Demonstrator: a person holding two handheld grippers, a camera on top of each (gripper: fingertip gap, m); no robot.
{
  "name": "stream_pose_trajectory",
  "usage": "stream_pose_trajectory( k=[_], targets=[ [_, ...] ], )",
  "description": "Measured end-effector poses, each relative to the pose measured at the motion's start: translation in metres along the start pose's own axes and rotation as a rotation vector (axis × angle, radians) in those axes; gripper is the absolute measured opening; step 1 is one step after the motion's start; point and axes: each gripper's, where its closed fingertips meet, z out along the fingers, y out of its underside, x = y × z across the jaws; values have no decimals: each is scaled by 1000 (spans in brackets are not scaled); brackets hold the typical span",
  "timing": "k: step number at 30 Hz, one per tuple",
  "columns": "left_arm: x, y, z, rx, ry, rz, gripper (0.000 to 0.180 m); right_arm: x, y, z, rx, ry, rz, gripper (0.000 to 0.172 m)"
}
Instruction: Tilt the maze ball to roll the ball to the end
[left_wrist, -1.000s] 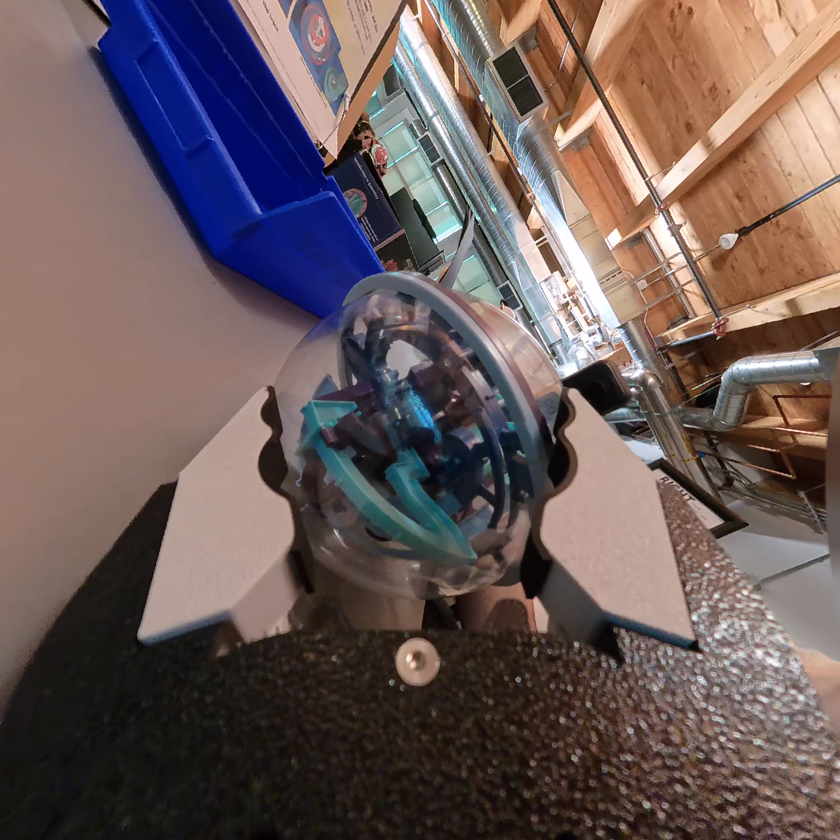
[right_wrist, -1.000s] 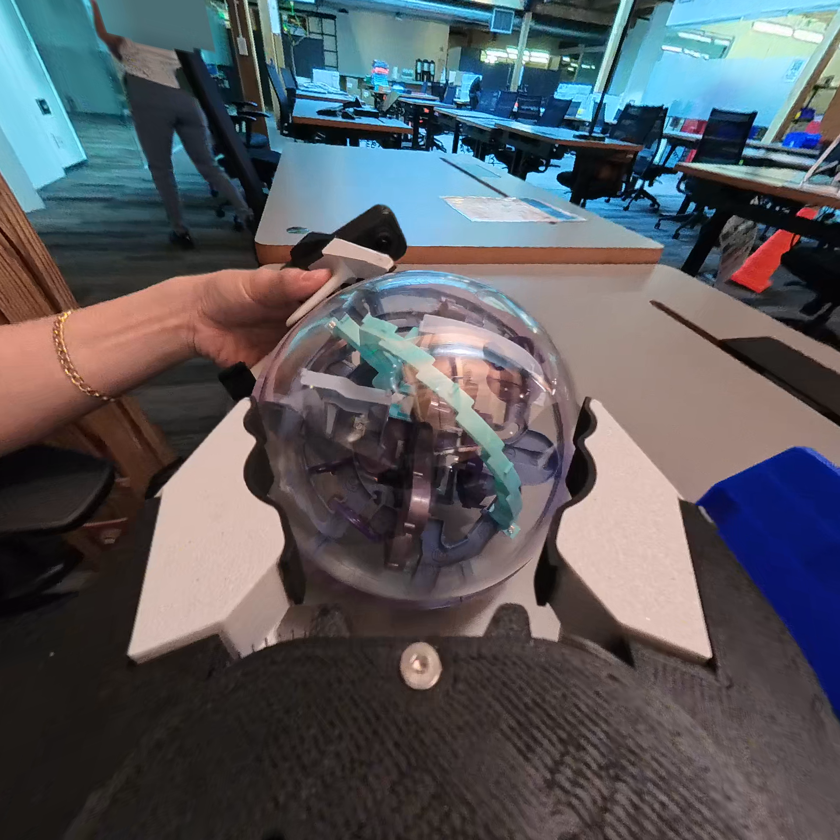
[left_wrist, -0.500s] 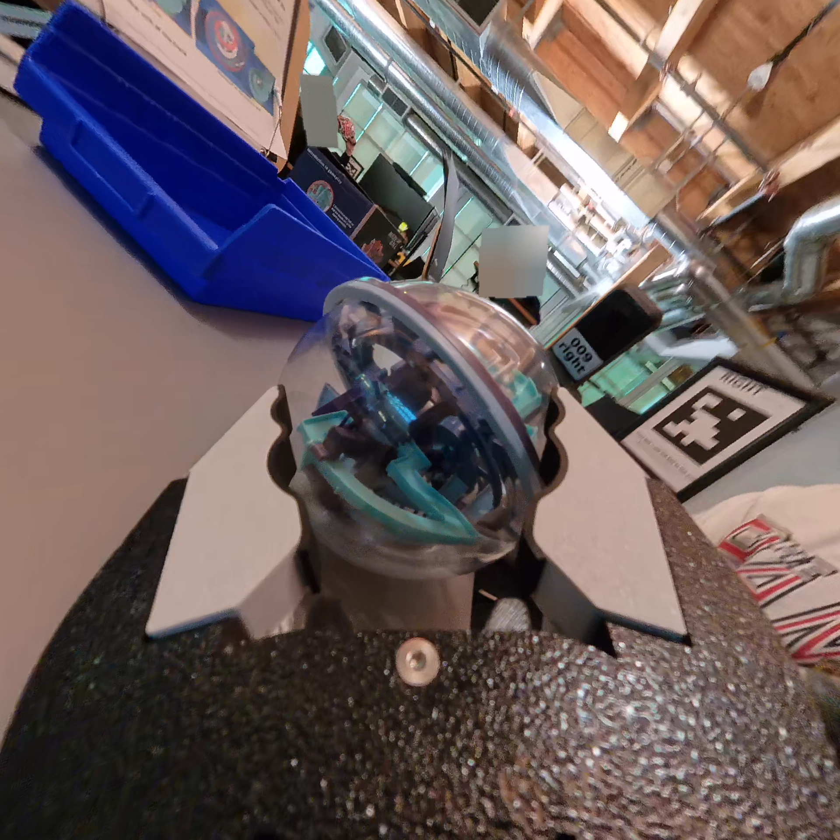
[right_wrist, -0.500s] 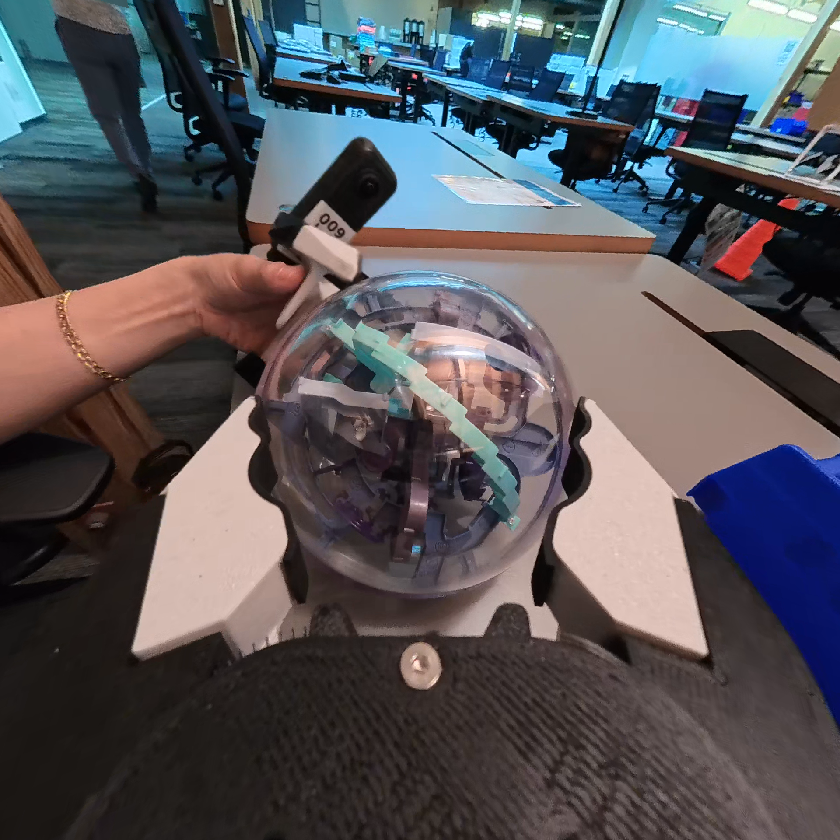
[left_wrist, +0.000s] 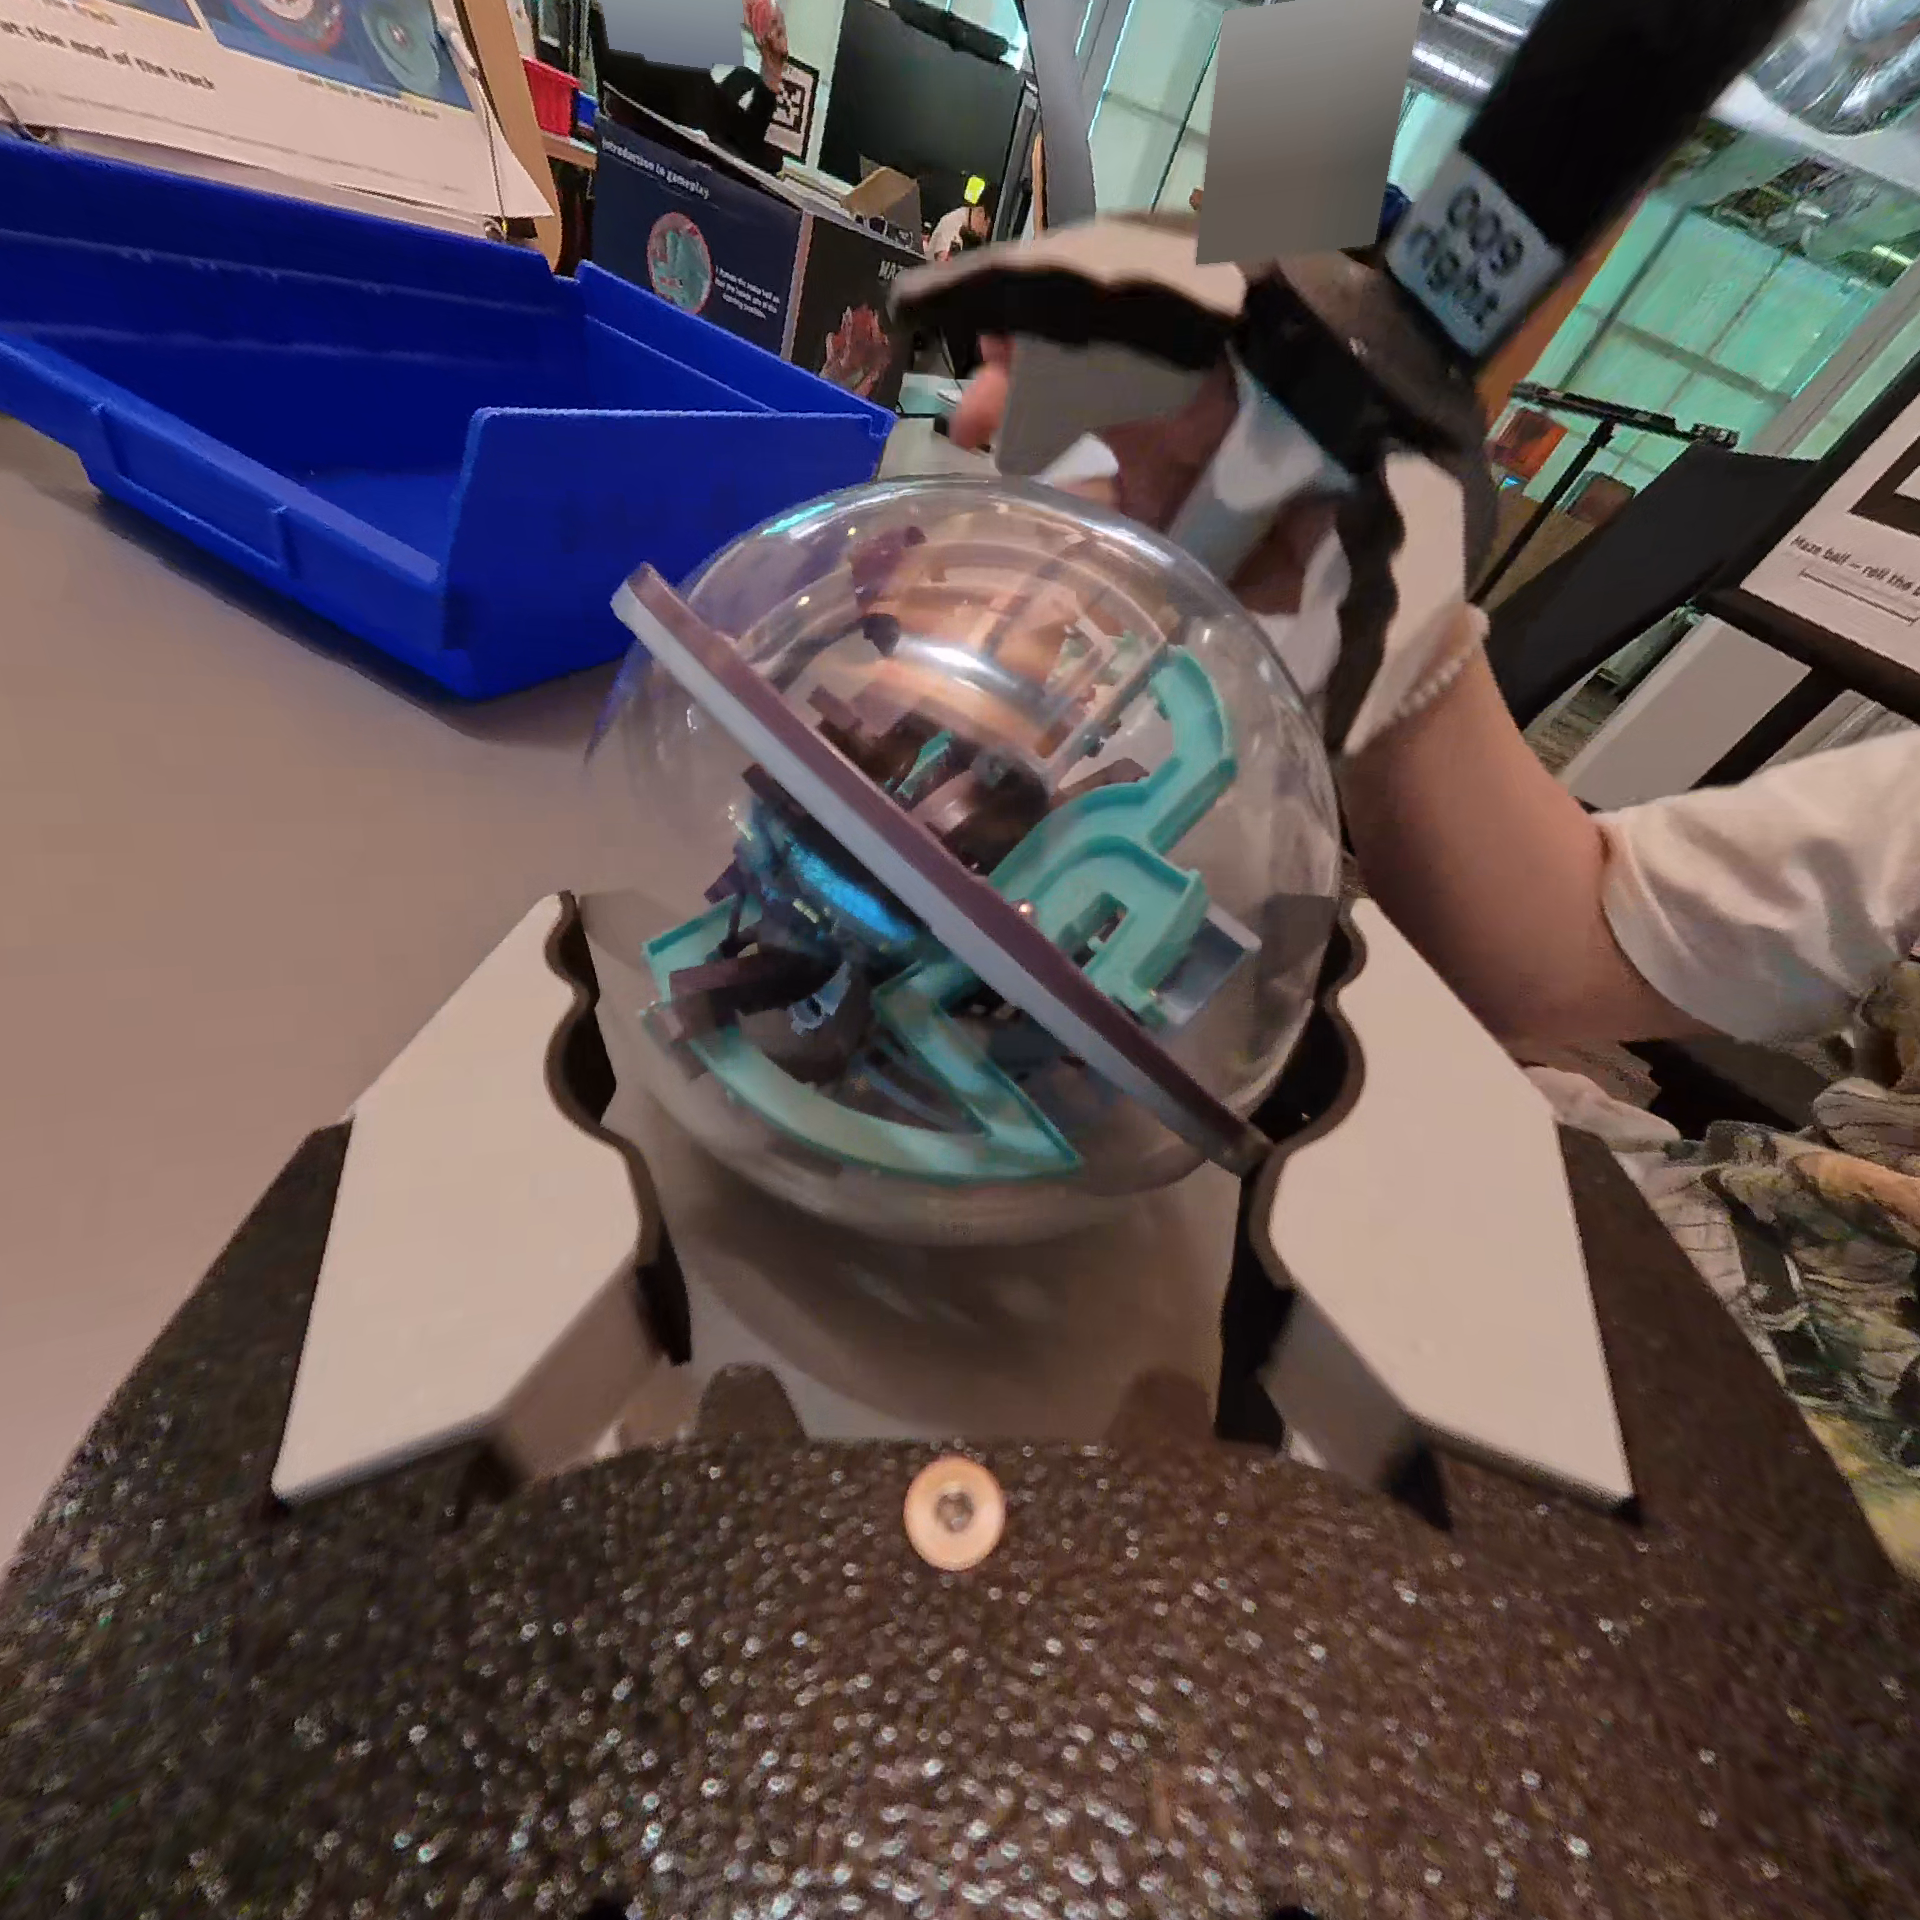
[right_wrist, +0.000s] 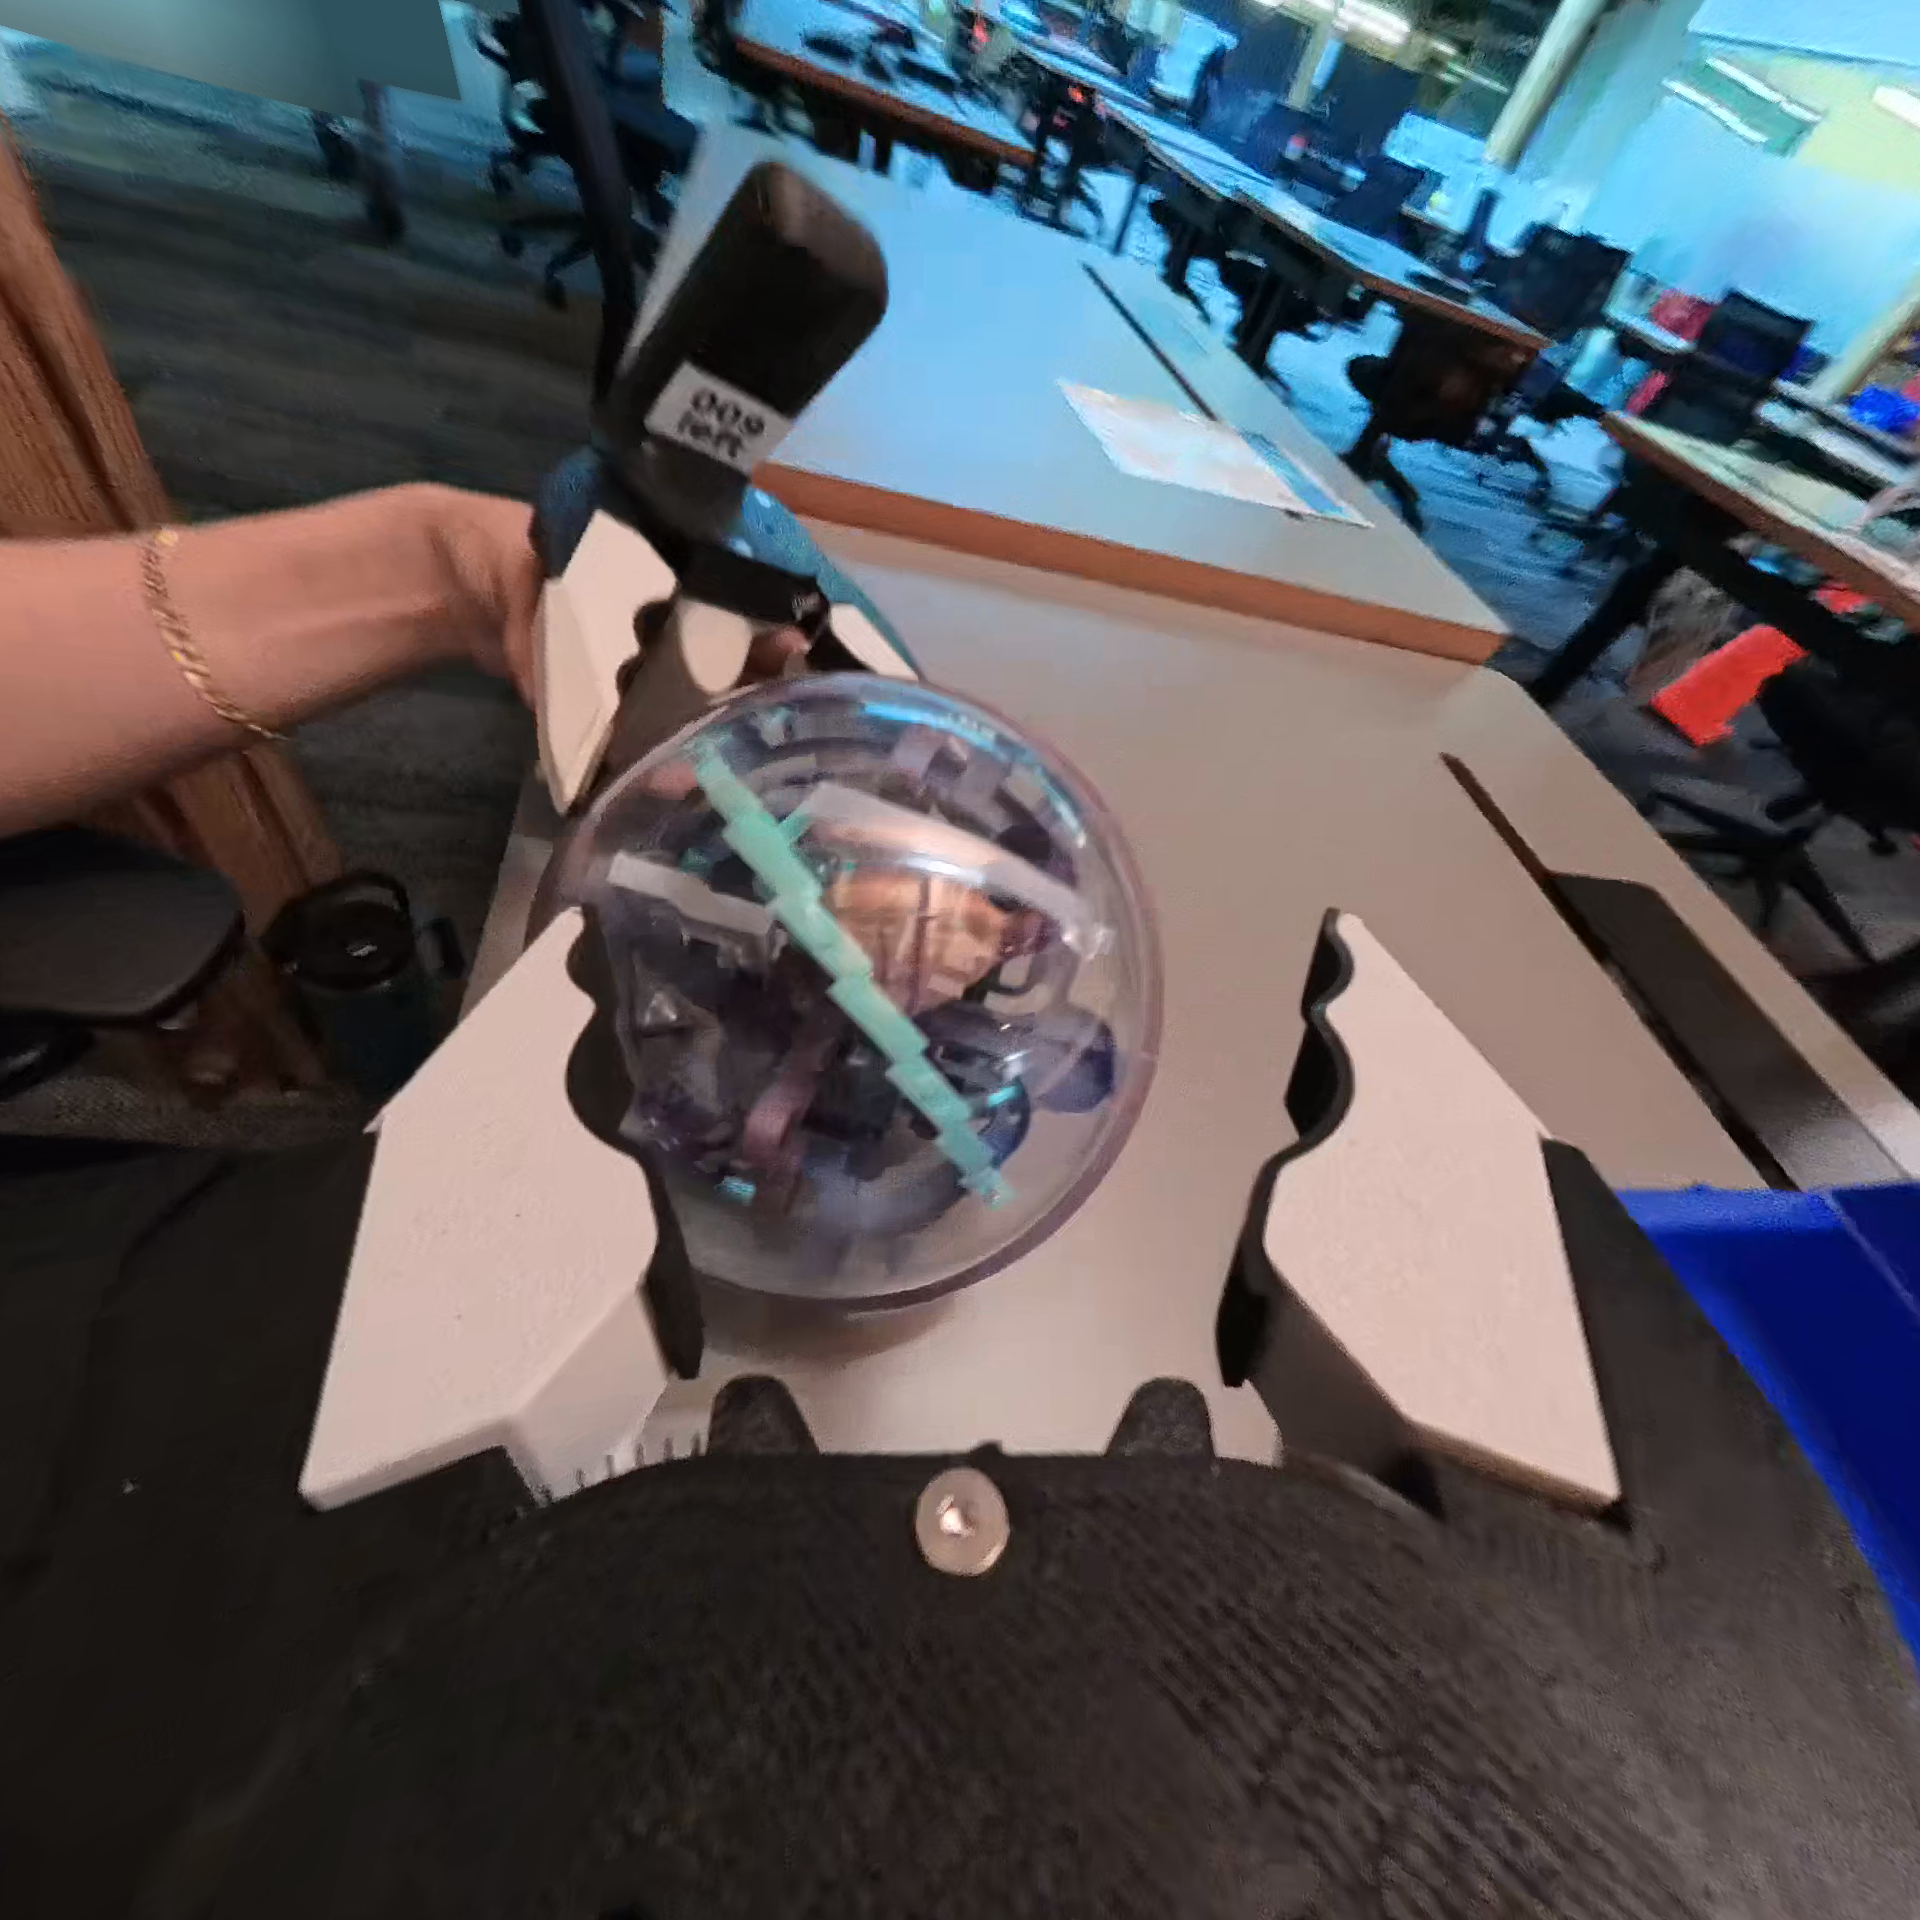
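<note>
Right wrist view: your right claw (right_wrist: 956, 1091) gapes wide, holding nothing; the ball (right_wrist: 842, 987) sits on the table (right_wrist: 1299, 779), hugging its left finger (right_wrist: 499, 1143).

Left wrist view: bright, even indoor light; daylight through windows (left_wrist: 1766, 281) upper right, white glare streaks on the maze ball (left_wrist: 966, 862) dome, soft shadow on the table (left_wrist: 260, 831) below it. Right wrist view: cooler blue cast, motion blur across the background desks (right_wrist: 1143, 416). Both: wide-angle bending at the edges, speckled highlights on the dark near housing.
</note>
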Motion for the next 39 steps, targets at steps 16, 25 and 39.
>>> stream_pose_trajectory(
  k=[16,25,39],
  targets=[
    [-3,-5,-6,77,31,-49,134,-34,33,44,-159,-196,34,157],
    [-7,-27,-14,203,-12,-22,86,-10,42,40,-206,98,368,157],
    [-12,-28,-10,210,-50,-52,94,-3,45,42,-271,72,436,157]
  ],
)
